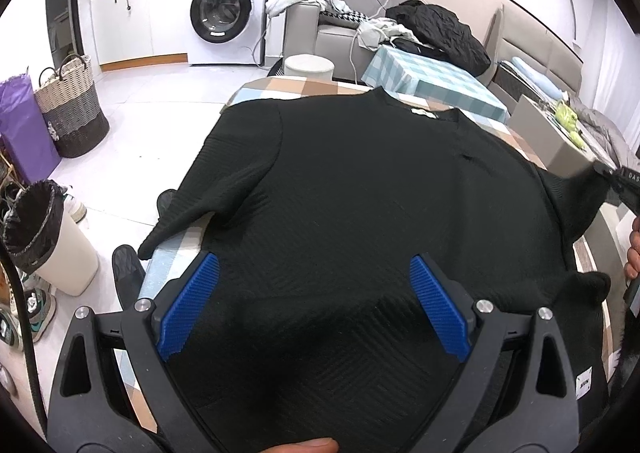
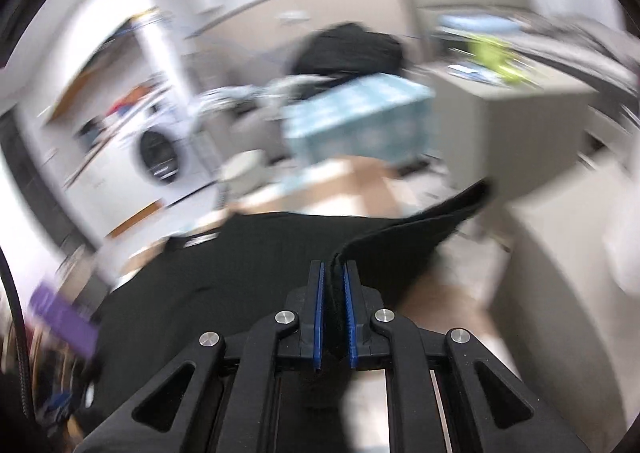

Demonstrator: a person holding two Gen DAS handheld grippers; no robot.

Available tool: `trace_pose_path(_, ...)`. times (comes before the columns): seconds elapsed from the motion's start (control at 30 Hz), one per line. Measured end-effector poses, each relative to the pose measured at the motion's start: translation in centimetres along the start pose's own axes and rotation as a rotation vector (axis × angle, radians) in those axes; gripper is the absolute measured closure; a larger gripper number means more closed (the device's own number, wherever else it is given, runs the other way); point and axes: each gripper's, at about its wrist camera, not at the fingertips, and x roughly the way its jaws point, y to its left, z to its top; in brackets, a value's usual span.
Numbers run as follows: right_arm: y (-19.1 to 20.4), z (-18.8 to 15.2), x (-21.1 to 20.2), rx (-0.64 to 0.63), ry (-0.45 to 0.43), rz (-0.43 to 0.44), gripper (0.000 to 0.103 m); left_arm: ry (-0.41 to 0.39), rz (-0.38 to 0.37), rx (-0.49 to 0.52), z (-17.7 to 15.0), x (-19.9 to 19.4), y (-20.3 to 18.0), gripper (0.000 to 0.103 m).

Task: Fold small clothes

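A black ribbed sweater [image 1: 360, 189] lies spread flat on a table with a checked cloth [image 1: 312, 87], collar at the far end. My left gripper [image 1: 314, 261] hovers over the sweater's lower body, open wide, with only flat fabric beneath its blue pads [image 1: 188, 305]. In the blurred right wrist view, my right gripper [image 2: 333, 269] is shut on the edge of the sweater's right sleeve [image 2: 412, 229], which rises off the table as a folded flap. The same lifted sleeve [image 1: 568, 193] shows at the right edge of the left wrist view.
A bin with a black liner [image 1: 48, 237], a woven basket [image 1: 72, 109] and a purple bag [image 1: 20, 125] stand on the floor at left. Beyond the table are a white stool [image 1: 308, 67], a washing machine [image 1: 226, 9] and a sofa with a black jacket [image 1: 440, 33].
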Motion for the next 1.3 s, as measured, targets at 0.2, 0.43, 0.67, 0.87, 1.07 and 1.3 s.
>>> trace_pose_path(0.2,8.5,-2.9,4.1,-0.154,0.169,0.214,0.082,-0.002,0.016,-0.013,0.0,-0.3,1.0,0.007)
trace_pose_path(0.43,6.7,-6.5,6.7,-0.156,0.319,0.002,0.072,0.002,0.048,-0.049,-0.1,0.1,3.2,0.007)
trace_pose_path(0.67,4.2,-8.3,6.8,-0.117,0.399,-0.030,0.071,0.008,0.162,-0.162,0.0,0.2,8.0,0.007)
trace_pose_path(0.87,3.8,-7.2,2.8,-0.028,0.265,0.013,0.054,0.010,0.137,-0.341,-0.3,0.6,14.5,0.015)
trace_pose_path(1.07,4.2,-7.6,0.2,0.015,0.200,0.038,0.053,0.094,-0.017,-0.618,-1.4,4.1,21.1,0.039)
trace_pose_path(1.3,3.8,-8.5,-1.1,0.070,0.173,0.041,0.053,0.181,-0.178,-0.831,-2.9,8.5,24.9,0.041)
